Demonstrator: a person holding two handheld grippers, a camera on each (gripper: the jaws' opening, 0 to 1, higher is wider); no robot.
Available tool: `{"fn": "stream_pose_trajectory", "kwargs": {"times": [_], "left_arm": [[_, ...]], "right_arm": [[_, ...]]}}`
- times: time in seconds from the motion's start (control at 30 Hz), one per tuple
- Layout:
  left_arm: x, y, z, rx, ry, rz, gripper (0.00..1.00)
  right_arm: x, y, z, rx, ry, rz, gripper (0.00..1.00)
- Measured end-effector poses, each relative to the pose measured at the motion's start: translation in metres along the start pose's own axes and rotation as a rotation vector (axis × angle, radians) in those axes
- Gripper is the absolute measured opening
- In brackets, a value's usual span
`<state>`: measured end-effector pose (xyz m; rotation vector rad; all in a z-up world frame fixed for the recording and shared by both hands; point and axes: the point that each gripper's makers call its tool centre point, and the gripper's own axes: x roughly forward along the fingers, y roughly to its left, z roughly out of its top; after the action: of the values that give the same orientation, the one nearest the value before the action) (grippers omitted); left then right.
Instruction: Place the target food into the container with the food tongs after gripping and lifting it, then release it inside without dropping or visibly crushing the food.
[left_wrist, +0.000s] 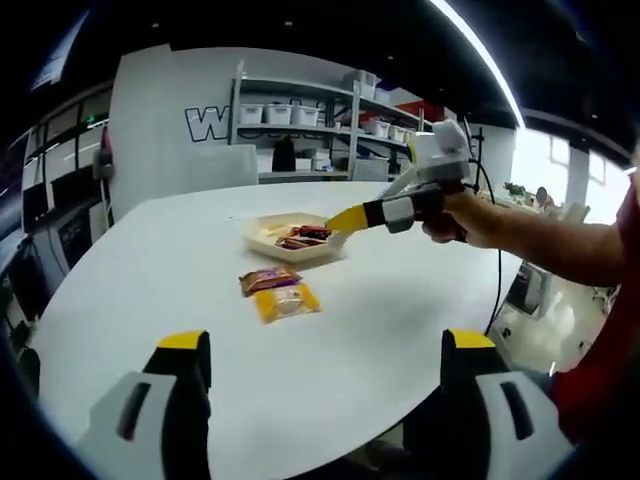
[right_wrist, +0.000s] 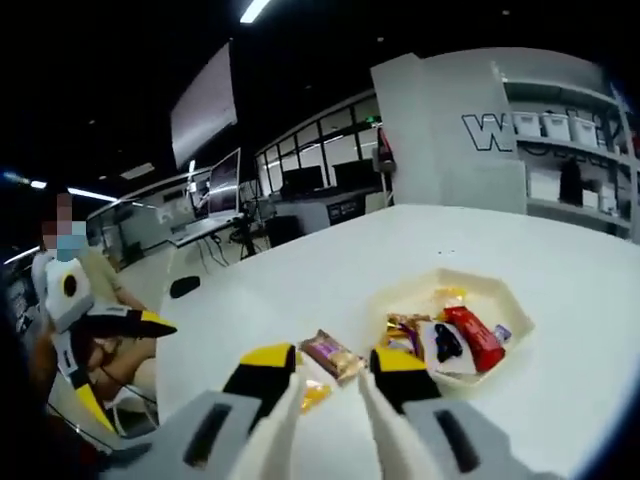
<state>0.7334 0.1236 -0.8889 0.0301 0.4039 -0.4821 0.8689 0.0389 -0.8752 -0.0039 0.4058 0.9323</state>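
**Tech A:** Checked the white table (left_wrist: 150, 270) first. Status?

**Tech B:** Found the container (right_wrist: 517, 312) set mid-table, already loaded w/ several snack packs (right_wrist: 472, 337). Couldn't tell which counted as task items.

**Tech A:** Grippers?

**Tech B:** Logged the left gripper (left_wrist: 326, 342) spread wide, empty, low near the table edge. Logged the right gripper (right_wrist: 334, 362) pinching the food tongs (right_wrist: 285, 420), jaws pressed on the tong arms from outside.

**Tech A:** Tong tips?

**Tech B:** Saw the tips apart, nothing between them. Pointed toward the brown packet (right_wrist: 333, 355), prob. the target, lying flat on the table just beside the container, w/ a yellow packet (left_wrist: 286, 301) touching it.

**Tech A:** Progress?

**Tech B:** Judged as pre-grip. Left to do: grip, lift, carry over the rim, release inside.
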Motion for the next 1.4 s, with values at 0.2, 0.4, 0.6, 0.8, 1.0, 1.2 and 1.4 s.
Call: {"fn": "stream_pose_trajectory", "kwargs": {"times": [0.2, 0.4, 0.6, 0.8, 1.0, 1.2, 1.4], "left_arm": [[0.0, 0.0, -0.002, 0.005, 0.009, 0.002, 0.93], [0.0, 0.003, -0.002, 0.01, 0.012, 0.009, 0.93], [0.0, 0.003, -0.002, 0.004, 0.01, 0.009, 0.93], [0.0, 0.004, -0.003, 0.001, 0.012, 0.01, 0.93], [-0.003, 0.006, -0.003, 0.0, 0.011, 0.016, 0.93], [-0.003, 0.008, -0.002, 0.0, 0.008, 0.019, 0.93], [-0.003, 0.007, -0.003, -0.001, 0.01, 0.018, 0.93]], "right_arm": [[0.012, 0.014, -0.011, -0.024, 0.028, 0.034, 0.24], [0.023, 0.023, -0.02, -0.048, 0.052, 0.054, 0.24], [0.032, 0.027, -0.026, -0.058, 0.067, 0.066, 0.24], [0.046, 0.035, -0.031, -0.09, 0.083, 0.084, 0.24], [0.052, 0.039, -0.03, -0.141, 0.078, 0.087, 0.25], [0.057, 0.043, -0.028, -0.195, 0.068, 0.101, 0.25], [0.063, 0.043, -0.033, -0.236, 0.087, 0.115, 0.25]]}}
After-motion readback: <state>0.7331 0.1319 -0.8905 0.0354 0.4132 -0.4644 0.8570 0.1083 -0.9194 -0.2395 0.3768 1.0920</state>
